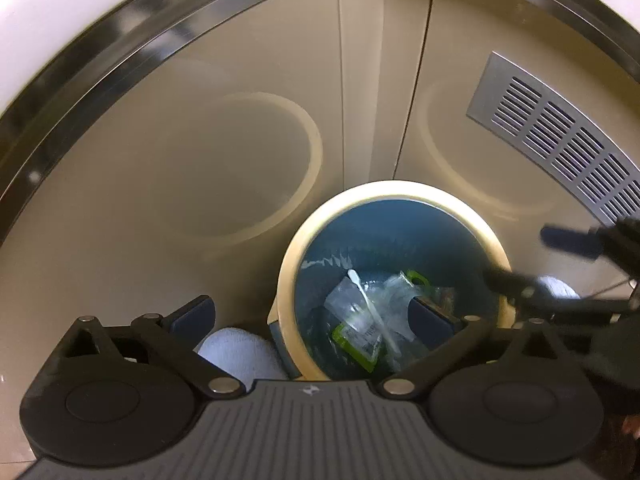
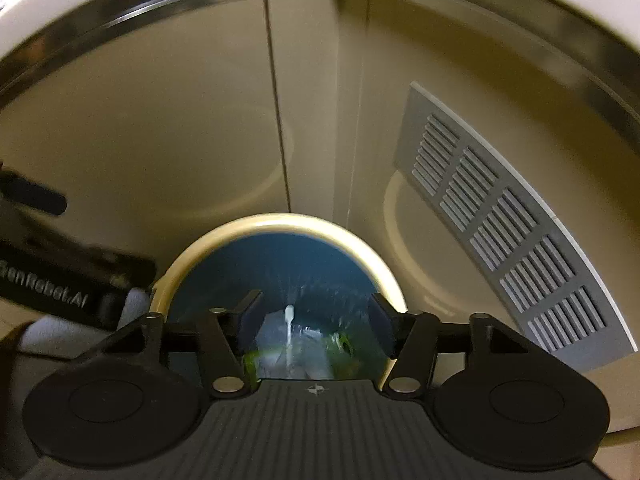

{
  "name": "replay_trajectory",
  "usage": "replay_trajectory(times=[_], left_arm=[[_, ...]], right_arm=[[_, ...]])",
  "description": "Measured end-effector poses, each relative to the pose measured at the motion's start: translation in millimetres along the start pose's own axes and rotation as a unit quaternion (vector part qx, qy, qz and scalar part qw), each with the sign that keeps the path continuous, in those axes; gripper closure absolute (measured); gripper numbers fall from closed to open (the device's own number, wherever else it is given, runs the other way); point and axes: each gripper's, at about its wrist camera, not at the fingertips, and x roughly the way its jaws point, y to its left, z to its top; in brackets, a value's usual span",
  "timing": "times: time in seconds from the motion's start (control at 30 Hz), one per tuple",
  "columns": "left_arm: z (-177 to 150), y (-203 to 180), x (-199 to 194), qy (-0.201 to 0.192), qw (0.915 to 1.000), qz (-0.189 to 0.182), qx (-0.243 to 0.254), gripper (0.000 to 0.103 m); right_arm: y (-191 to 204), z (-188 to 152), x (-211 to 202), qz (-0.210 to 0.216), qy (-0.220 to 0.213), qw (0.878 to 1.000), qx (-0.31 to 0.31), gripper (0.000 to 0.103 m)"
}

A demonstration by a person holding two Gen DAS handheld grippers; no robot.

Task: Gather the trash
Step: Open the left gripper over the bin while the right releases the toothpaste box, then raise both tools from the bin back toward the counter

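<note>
A round bin with a cream rim (image 1: 384,192) and a blue liner stands on the floor against beige cabinet doors. Inside lie clear plastic wrappers, a green packet (image 1: 356,340) and a white cotton swab (image 1: 366,300). My left gripper (image 1: 310,316) is open wide and straddles the bin's left rim, with one finger outside it and one over the trash; nothing is held. In the right wrist view the bin rim (image 2: 280,220) is close below. My right gripper (image 2: 315,316) hangs open over the bin mouth, and the swab (image 2: 289,320) lies in the bin beneath it.
A grey metal vent grille (image 1: 560,140) (image 2: 508,232) is set in the right-hand cabinet door. A steel strip runs under a white counter edge above. White terry fabric (image 1: 240,352) lies on the floor left of the bin, and more shows at its right (image 1: 558,286).
</note>
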Motion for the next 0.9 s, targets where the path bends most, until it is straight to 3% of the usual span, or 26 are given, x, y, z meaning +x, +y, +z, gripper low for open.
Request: replay_trajectory(times=[0.13,0.2,0.4,0.5,0.67,0.9], left_arm=[[-3.4,5.0,-10.5,-0.003,1.0,0.004,-0.005,0.0],[-5.9,4.5,-17.9,-0.008,0.9999,0.009,-0.004,0.0],[-18.8,-7.9,-44.7,-0.034,0.9989,0.027,0.02,0.0],[-24.0,-12.5,-53.9,-0.042,0.9981,0.036,0.027,0.0],[-35.6,-16.6,-75.5,-0.058,0.9967,0.047,0.033,0.0],[-42.8,-25.0,-96.4,-0.085,0.9931,0.066,0.047,0.0]], right_arm=[[-2.3,2.7,-25.2,-0.005,-0.025,1.0,-0.004,0.024],[-2.2,0.6,-44.2,0.0,-0.042,0.999,-0.005,0.013],[6.5,-9.4,-102.2,0.032,-0.084,0.996,-0.018,0.002],[13.5,-15.3,-121.3,0.045,-0.101,0.993,-0.029,0.0],[31.7,-13.8,-140.0,0.005,-0.124,0.99,-0.061,0.0],[33.3,-19.9,-153.4,0.0,-0.147,0.987,-0.061,0.0]])
